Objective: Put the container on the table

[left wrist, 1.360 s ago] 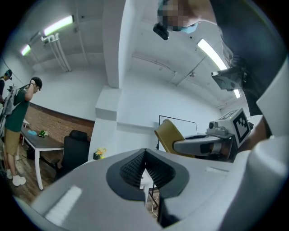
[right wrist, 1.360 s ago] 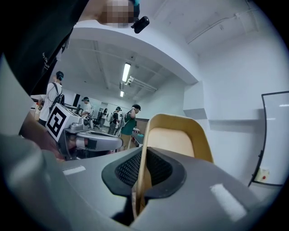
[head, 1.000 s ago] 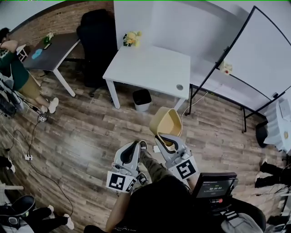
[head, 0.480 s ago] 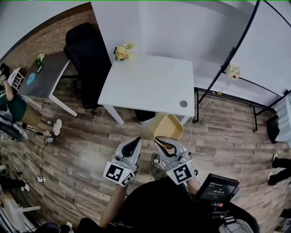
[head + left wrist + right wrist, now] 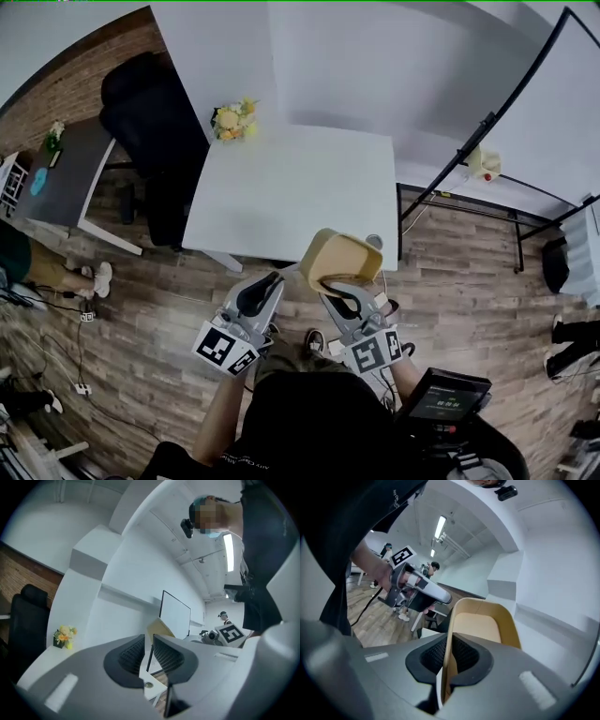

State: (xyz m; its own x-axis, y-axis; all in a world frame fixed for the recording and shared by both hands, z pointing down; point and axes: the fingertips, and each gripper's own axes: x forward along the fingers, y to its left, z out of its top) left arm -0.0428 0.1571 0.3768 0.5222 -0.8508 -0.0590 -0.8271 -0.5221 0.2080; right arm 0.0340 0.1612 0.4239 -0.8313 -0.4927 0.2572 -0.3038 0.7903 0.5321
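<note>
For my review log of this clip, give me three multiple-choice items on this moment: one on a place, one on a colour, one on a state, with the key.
1. Where do the flowers stand on the white table?
A) far left corner
B) near right corner
C) centre

2. What colour is the container?
A) blue
B) red
C) tan-yellow

3. How are the right tongs?
A) open and empty
B) shut on the container's wall
C) shut on nothing

Key:
1 A, the head view shows them at the table's far left corner.
2 C, the head view and the right gripper view both show it tan-yellow.
3 B, the right gripper view shows the wall pinched between the two pads.
</note>
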